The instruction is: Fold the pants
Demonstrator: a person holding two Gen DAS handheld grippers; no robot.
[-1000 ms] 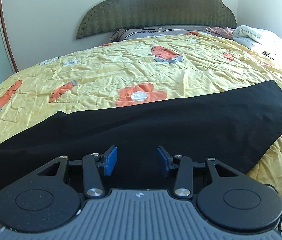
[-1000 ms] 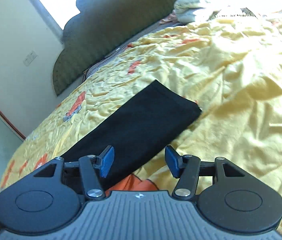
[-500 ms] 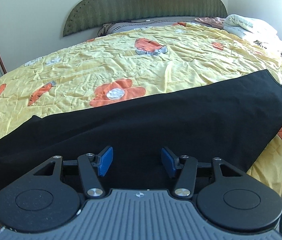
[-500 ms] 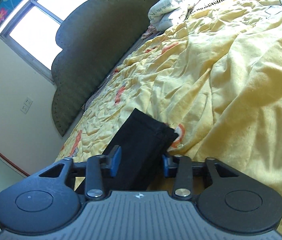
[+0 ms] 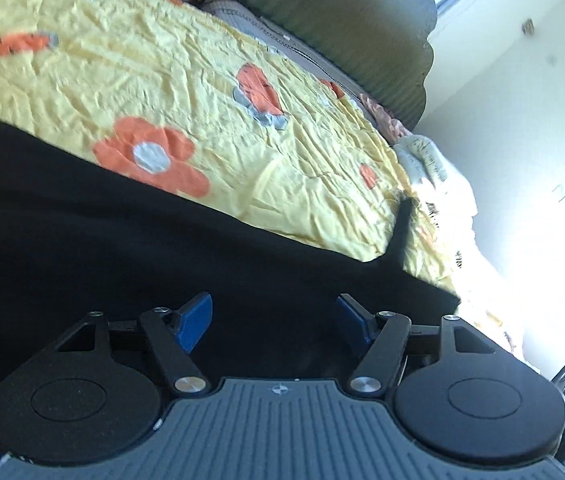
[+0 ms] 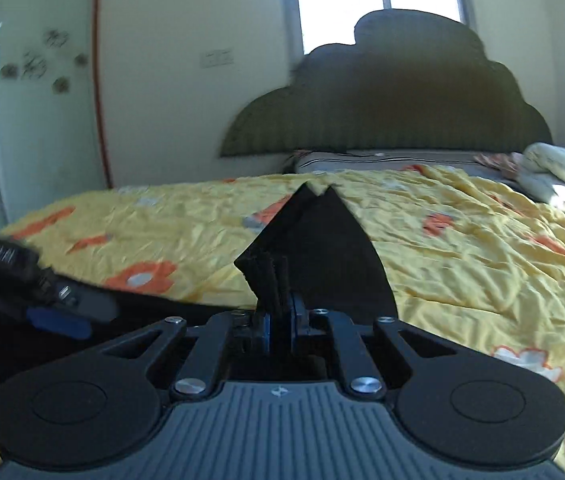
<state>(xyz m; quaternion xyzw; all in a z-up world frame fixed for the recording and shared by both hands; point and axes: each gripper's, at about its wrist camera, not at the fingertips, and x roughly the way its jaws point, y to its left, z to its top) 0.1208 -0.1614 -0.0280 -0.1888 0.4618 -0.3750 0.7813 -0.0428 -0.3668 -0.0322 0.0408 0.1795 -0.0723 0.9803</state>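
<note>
Pants [image 6: 314, 248] pinched in the right tool [image 6: 278, 324]; left tool [image 5: 274, 320] spread wide, empty.

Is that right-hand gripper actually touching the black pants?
Touching. In the right wrist view, the right gripper has its fingers shut on a bunched end of the black pants, and the cloth rises straight out from between them.

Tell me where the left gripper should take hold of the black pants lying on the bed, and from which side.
The near edge of the black pants, straight ahead between the left gripper's open jaws. The cloth lies flat on the yellow bedspread, so come in low from the near side. The right gripper already pinches a bunched end.
</note>
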